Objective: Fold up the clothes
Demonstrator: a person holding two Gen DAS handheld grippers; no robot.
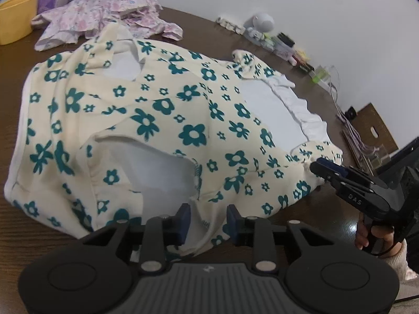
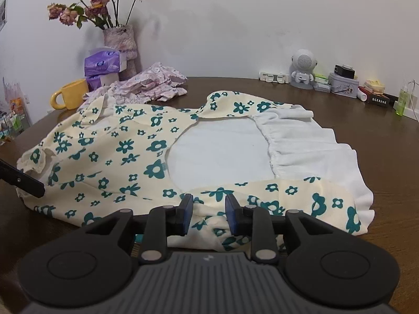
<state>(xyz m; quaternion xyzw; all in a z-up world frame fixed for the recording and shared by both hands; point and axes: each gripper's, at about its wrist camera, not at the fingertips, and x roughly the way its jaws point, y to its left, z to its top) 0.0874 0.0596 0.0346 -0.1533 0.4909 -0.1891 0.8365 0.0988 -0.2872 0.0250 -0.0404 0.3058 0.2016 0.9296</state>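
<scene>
A cream garment with teal flowers (image 1: 167, 120), white inside and with a white ruffle (image 2: 309, 141), lies spread on the dark wooden table (image 2: 379, 136). My left gripper (image 1: 208, 222) is at the garment's near edge. Its jaws stand a little apart with a fold of the hem loose between them. My right gripper (image 2: 209, 214) is over the near edge beside the ruffle, its pads also apart with flowered cloth lying between and under them. In the left wrist view the right gripper (image 1: 318, 168) touches the garment's right corner, held by a hand (image 1: 366, 235). A left finger (image 2: 23, 180) shows at the far left.
A crumpled purple-flowered garment (image 2: 154, 83) lies behind, next to a yellow mug (image 2: 70, 98) and tissue packs (image 2: 104, 64). A vase of dried roses (image 2: 120, 39), a white robot figure (image 2: 302, 69), a tin (image 2: 343, 85), bottles and cables (image 1: 348, 128) line the wall.
</scene>
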